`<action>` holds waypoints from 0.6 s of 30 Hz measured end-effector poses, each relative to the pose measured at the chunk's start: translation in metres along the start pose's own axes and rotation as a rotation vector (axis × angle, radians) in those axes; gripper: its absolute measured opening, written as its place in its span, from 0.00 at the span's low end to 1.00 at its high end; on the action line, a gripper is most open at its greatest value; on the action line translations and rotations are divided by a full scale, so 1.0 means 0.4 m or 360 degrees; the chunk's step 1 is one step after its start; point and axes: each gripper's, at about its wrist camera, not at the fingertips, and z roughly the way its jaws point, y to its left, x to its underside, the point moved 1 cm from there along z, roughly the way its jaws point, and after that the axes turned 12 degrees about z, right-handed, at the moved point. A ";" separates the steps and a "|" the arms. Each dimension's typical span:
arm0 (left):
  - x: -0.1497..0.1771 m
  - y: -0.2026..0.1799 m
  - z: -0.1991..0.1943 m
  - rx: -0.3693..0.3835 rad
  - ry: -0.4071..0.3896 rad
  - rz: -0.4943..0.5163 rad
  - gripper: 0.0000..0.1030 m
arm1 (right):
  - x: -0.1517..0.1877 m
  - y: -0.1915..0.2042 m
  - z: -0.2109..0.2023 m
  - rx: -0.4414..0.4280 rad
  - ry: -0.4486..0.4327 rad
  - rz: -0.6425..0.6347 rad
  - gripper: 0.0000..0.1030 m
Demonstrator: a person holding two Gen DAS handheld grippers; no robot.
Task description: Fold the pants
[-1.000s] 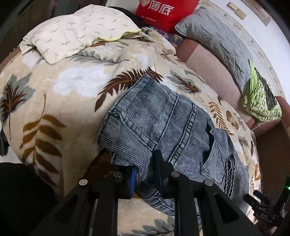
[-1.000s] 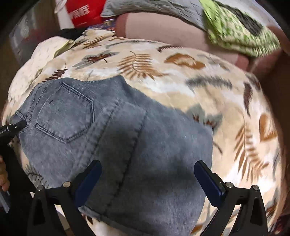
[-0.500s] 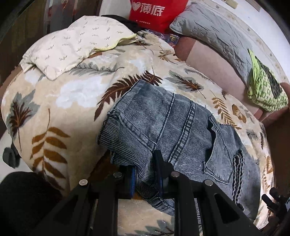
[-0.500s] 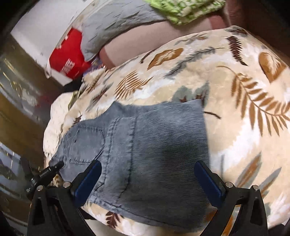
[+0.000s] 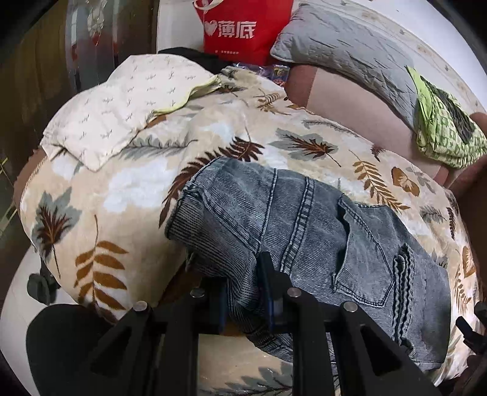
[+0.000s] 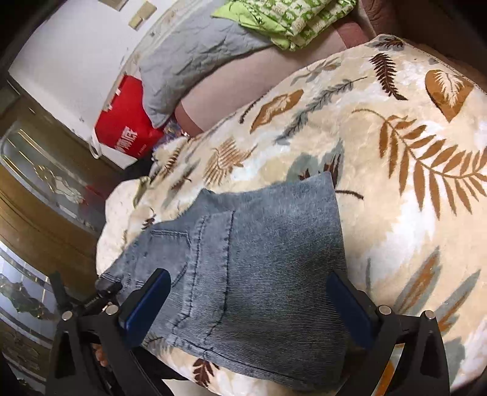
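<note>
Denim pants (image 5: 304, 231) unchanged; left tool (image 5: 245, 292) stays clamped on the 6 o'clock edge; right tool (image 6: 248, 301), wide apart and empty, has swung aside.

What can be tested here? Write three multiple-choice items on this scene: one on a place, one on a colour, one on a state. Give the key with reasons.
1. Where do the jeans lie?
A. on the leaf-print blanket
B. on the grey pillow
C. inside the red bag

2. What colour is the folded cloth at the far right of the left wrist view?
A. red
B. green
C. blue

3. How does the right gripper stand?
A. shut on the jeans
B. shut on the blanket
C. open, fingers apart above the jeans

Key: 1 A, the denim is spread on the leaf print. 2 B, it shows a lime-green pattern. 3 C, its blue pads stand wide apart, while the left gripper pinches the denim.
</note>
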 end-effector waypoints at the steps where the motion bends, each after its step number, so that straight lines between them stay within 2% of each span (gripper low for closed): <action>1: -0.002 -0.004 -0.003 -0.0005 -0.0003 0.0009 0.19 | -0.002 -0.005 0.003 -0.0010 0.0019 0.0010 1.00; 4: -0.015 -0.016 -0.015 -0.0014 -0.0019 0.0037 0.19 | 0.006 -0.045 0.057 0.0083 0.0203 0.0109 1.00; 5: -0.019 -0.021 -0.021 -0.0017 -0.0028 0.0053 0.19 | 0.007 -0.052 0.058 0.0071 0.0201 0.0138 1.00; 7: -0.032 -0.035 -0.035 -0.0030 -0.0052 0.0090 0.19 | -0.005 -0.047 0.024 -0.0031 0.0138 0.0163 1.00; 9: -0.047 -0.053 -0.049 -0.0047 -0.0076 0.0133 0.19 | -0.021 -0.055 -0.022 -0.0109 0.0017 0.0217 1.00; 13: -0.082 -0.126 -0.099 -0.0069 -0.0178 0.0266 0.19 | -0.045 -0.112 -0.077 -0.0132 -0.0128 0.0374 1.00; 18: -0.109 -0.273 -0.179 -0.0056 -0.0352 0.0536 0.19 | -0.053 -0.155 -0.117 -0.0166 -0.0205 0.0471 1.00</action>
